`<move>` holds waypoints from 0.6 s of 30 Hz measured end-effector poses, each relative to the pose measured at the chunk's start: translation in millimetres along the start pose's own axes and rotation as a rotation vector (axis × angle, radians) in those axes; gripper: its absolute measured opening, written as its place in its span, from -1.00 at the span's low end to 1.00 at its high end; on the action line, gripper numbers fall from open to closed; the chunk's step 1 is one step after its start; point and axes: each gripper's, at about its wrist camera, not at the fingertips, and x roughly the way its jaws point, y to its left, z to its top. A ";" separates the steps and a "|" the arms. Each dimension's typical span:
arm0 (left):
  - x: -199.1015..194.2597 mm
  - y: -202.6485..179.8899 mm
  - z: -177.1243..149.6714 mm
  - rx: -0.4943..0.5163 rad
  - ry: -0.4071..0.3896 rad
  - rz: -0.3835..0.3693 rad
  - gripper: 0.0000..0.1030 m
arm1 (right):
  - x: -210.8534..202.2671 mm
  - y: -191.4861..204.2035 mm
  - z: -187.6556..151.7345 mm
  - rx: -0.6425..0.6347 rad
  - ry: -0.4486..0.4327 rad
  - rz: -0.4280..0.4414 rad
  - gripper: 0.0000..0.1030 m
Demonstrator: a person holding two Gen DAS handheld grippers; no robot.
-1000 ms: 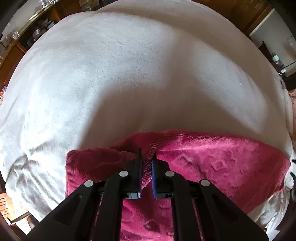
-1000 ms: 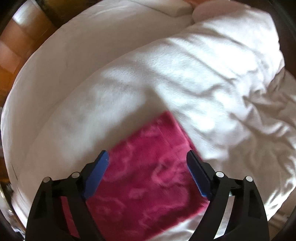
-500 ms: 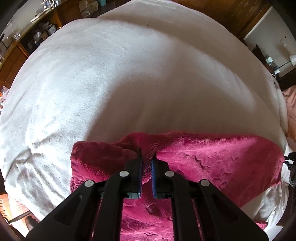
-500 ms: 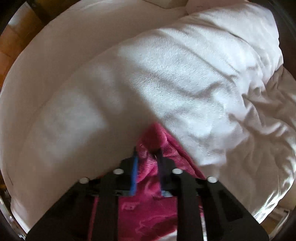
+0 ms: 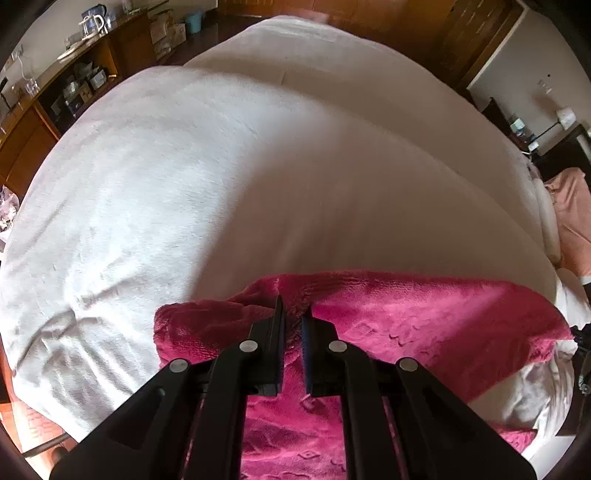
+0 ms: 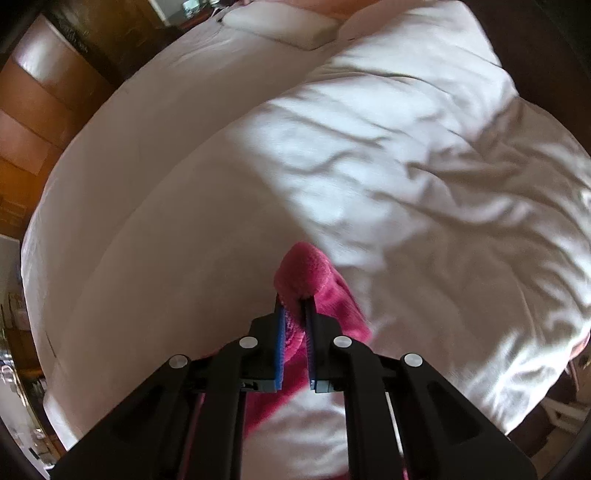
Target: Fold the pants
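- Left wrist view: bed [image 5: 258,177] fills most of the frame, covered by a white fleecy blanket [image 5: 147,192]; a smoother white sheet shows at the far side.
- Wooden shelving [image 5: 74,81] with small clutter stands past the bed's far left corner; too small to name the items.
- Pink cloth [image 5: 570,206] lies off the bed's right edge.
- Pants [image 5: 424,332], magenta plush with an embossed pattern, lie across the near edge of the bed, stretching from near the middle toward the right edge.
- Left gripper [image 5: 293,317] points steeply down at the far hem of the pants; its jaws are pressed nearly together with a ridge of the magenta fabric pinched between them, the fabric bunched up to the left of the grip.
- Right wrist view: the same bed, here with a rumpled white duvet [image 6: 424,166] on the right and a flat sheet on the left; a pillow [image 6: 284,26] lies at the far edge.
- Right gripper [image 6: 295,306] is closing its jaws, the blue pads already squeezing a corner of the pants [image 6: 303,269]; a rounded tuft sticks out past the fingertips and the rest hangs down beneath the gripper, over the blanket.
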 end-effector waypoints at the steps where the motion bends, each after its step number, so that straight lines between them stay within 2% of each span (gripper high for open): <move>1: -4.6 3.1 -2.7 0.001 -0.005 -0.005 -0.88 | -6.3 -9.4 -6.1 0.017 -0.007 0.005 -0.83; 7: -34.3 19.7 -26.9 0.009 -0.036 -0.041 -0.88 | -46.1 -46.2 -47.2 0.044 -0.073 0.019 -0.84; 18: -79.7 45.3 -84.4 0.076 -0.078 -0.115 -0.88 | -103.4 -131.4 -135.6 0.158 -0.117 0.050 -0.84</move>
